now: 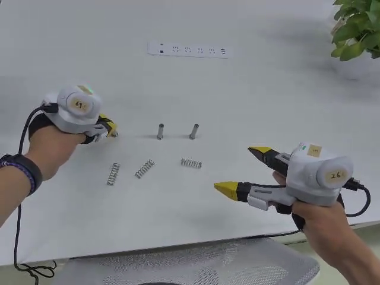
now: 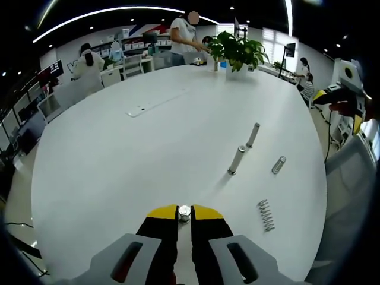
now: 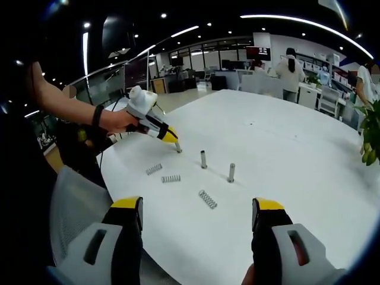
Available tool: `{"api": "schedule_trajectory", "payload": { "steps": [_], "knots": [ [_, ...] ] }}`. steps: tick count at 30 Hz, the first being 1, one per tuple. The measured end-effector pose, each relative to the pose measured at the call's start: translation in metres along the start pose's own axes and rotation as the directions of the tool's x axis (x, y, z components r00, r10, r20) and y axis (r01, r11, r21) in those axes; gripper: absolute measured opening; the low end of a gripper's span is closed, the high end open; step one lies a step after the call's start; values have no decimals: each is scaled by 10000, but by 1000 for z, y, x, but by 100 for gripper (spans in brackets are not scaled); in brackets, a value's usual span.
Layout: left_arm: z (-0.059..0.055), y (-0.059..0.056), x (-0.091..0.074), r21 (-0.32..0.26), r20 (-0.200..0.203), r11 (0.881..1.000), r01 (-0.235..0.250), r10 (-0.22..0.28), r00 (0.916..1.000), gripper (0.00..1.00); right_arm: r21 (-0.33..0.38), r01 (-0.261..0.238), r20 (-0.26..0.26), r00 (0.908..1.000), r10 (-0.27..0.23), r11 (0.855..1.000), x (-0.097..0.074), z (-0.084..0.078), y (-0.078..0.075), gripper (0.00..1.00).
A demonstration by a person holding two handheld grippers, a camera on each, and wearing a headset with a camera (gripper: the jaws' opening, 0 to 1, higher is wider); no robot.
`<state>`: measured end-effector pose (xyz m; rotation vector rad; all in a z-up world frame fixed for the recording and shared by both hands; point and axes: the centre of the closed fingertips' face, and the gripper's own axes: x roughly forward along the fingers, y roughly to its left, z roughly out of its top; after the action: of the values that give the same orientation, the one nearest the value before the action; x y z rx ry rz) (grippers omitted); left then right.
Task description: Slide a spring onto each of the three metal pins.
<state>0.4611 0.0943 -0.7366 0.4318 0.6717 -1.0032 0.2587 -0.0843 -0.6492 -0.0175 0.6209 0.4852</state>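
Left tongs (image 1: pixel 110 128) clenched on 1 pin (image 2: pixel 184 213), steadying it upright toward the worktop's (image 1: pixel 249 89) left edge, right tongs (image 1: pixel 240 170) gaping near the front edge, probably ready to fetch 1 of 3 springs (image 1: pixel 144 168) lying loose before the other 2 pins (image 1: pixel 160 131).

Gripped pin (image 2: pixel 184 212) mostly hidden between fingers (image 2: pixel 161 215), plant (image 1: pixel 358 29) cropped

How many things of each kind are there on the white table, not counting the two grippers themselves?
Coiled metal springs: 3
Short grey metal pins: 3, one of them between the jaws of the left hand-held gripper
White power strip: 1
Green leafy plant: 1
Total: 8
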Motion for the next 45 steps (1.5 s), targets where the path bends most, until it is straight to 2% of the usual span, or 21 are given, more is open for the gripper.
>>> {"api": "schedule_trajectory", "payload": {
  "steps": [19, 25, 39, 45],
  "knots": [
    [-1, -5, 1, 120, 18, 9999, -26, 26, 10000, 0, 49, 146, 4, 9999, -146, 9999, -4, -4, -4, 74],
    [-5, -6, 2, 269, -136, 9996, 3, 0, 9999, 0, 60, 128, -11, 9999, -128, 9999, -3, -5, -3, 74],
    [-6, -7, 4, 310, -189, 9995, -67, 73, 9998, 1, 79, 156, -2, 9999, -156, 9998, -4, -6, -5, 74],
    [-12, -8, 4, 36, -322, 10000, 18, -17, 9995, 11, 73, 192, 15, 9998, -192, 9998, -6, -6, -6, 74]
  ]
}}
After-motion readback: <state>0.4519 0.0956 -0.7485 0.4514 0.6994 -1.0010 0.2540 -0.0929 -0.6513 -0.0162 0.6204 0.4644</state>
